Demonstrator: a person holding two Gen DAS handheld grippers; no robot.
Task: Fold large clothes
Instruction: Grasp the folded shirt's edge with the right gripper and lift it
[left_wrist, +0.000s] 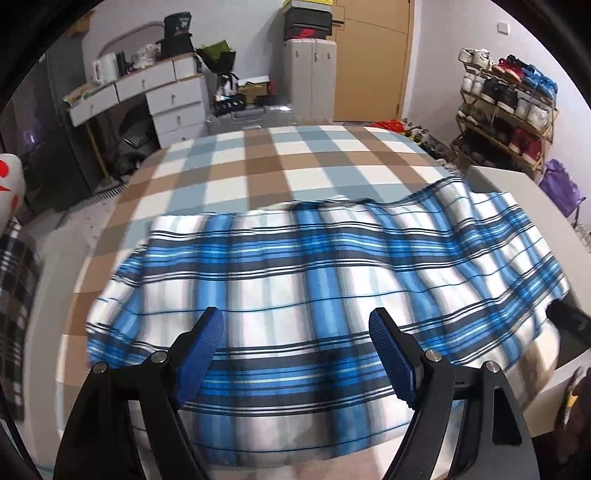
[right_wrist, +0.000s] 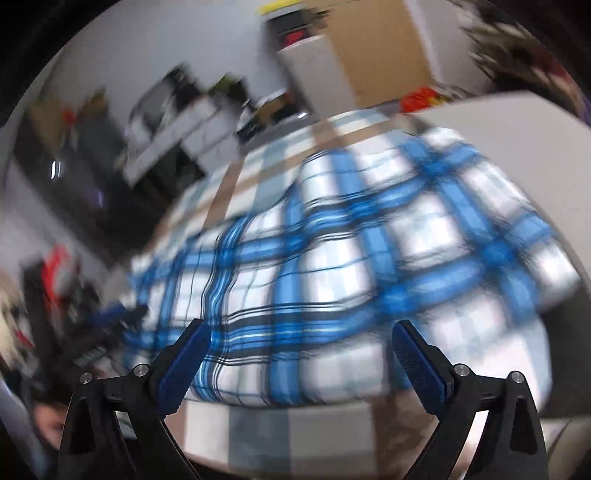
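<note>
**Two grippers wide open above a blue plaid garment, neither holding it**

Both grippers hang over the blue plaid garment, angled down at it. That garment lies spread on the bed, on top of the brown, white and pale-blue checked cover. It takes up the near part of the cover; the far part stays bare. Fabric is wrinkled, with a low ridge along its far edge.

Left gripper: jaws set wide, blue ribbed pads on both fingers facing each other across an empty gap. Plaid cloth shows through the gap, below it. Pads press on nothing.

Right gripper: jaws set wider, nothing between them either. Right wrist view is heavily motion-blurred, so fine detail of the cloth is lost there. Garment still reads as blue, white and dark bands filling the middle of that view.

Around the garment:
- a white flat surface just beside its right edge, one corner of the cloth lying against it
- a shoe rack beyond that surface, by the wall
- a white drawer unit past the far left corner of the checked cover
- a tan door past the far edge
- a dark plaid cloth well to the left, off the bed
</note>
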